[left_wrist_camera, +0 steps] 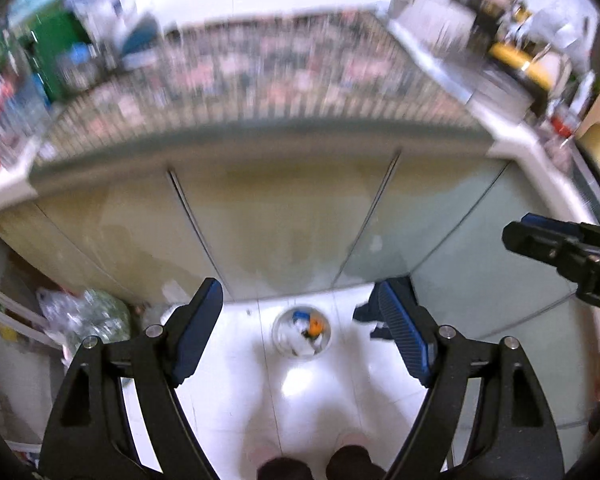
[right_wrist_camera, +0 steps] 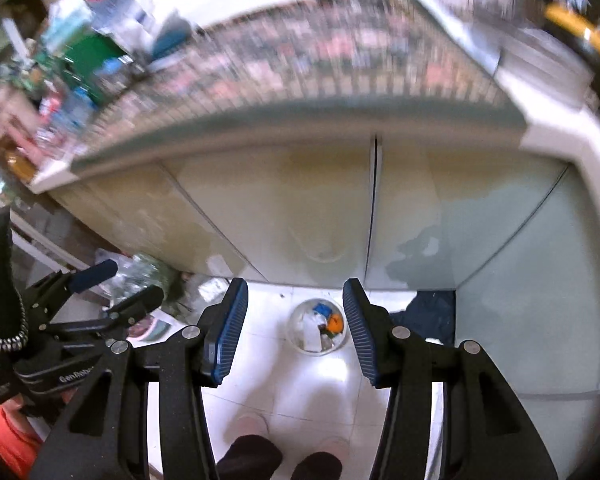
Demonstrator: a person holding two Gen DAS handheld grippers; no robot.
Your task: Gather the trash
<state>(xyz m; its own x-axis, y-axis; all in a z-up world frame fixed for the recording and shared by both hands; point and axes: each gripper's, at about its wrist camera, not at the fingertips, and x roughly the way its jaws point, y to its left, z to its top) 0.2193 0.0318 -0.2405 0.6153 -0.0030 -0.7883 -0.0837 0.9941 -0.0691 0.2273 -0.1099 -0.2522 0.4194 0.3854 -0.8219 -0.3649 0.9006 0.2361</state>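
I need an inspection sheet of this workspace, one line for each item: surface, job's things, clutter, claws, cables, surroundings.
Surface: glossy white tile floor, with glare.
Job's things: round clear trash bin on the floor before the cabinet doors, already holding white, blue and orange scraps.
Clutter: crumpled plastic bag at floor left; dark cloth at the cabinet foot; printed paper on the floor.
Claws: left claw open, empty; right claw open, empty; both above the bin.
Cables: nothing seen.
Surroundings: patterned countertop, blurred; the person's feet below.
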